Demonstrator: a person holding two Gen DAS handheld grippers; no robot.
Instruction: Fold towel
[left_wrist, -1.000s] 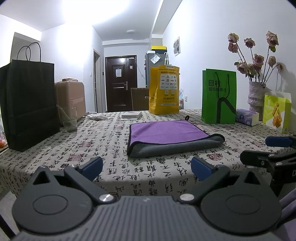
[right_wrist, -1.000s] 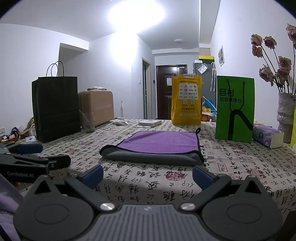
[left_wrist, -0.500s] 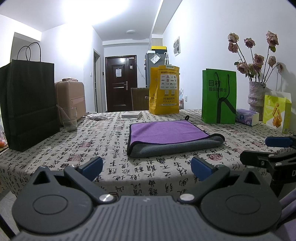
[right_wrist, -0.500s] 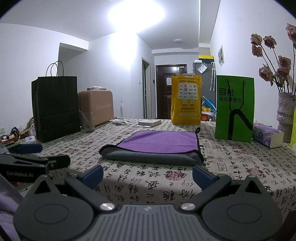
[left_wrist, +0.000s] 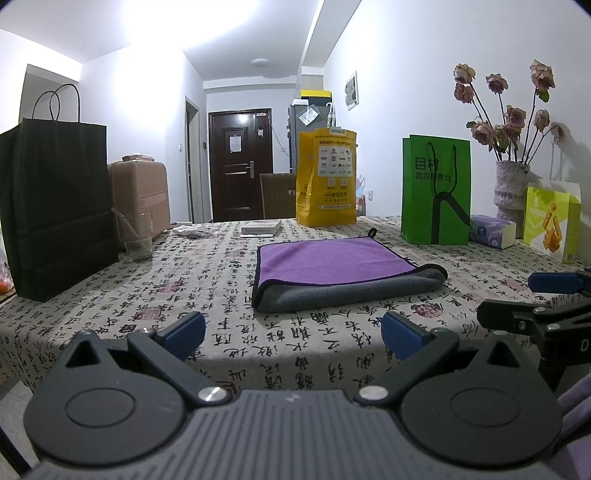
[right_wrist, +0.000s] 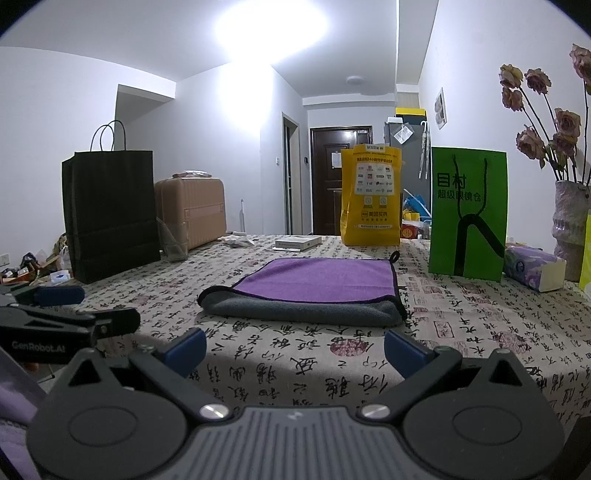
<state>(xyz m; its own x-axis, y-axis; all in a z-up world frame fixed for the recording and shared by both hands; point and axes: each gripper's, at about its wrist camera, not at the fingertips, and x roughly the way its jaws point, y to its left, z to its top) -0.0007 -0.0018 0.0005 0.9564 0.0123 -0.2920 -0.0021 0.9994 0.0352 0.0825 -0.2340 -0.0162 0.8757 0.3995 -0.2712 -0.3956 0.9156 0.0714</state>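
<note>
Left gripper (left_wrist: 293, 332) hangs at the table's (left_wrist: 110, 295) near edge, jaws spread wide and empty, the folded towel (left_wrist: 332, 266) lying purple-side up well ahead, and the right gripper (left_wrist: 532, 299) pokes in at the right edge, apparently open too.

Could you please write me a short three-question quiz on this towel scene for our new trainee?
1. True or false: the towel lies folded, purple side up.
2. Which bag stands nearest the vase: black, yellow or green?
3. Is either hand-held gripper touching the towel?

Key:
1. True.
2. The green bag.
3. No; the left hand-held gripper and the right hand-held gripper are open, short of it.
</note>
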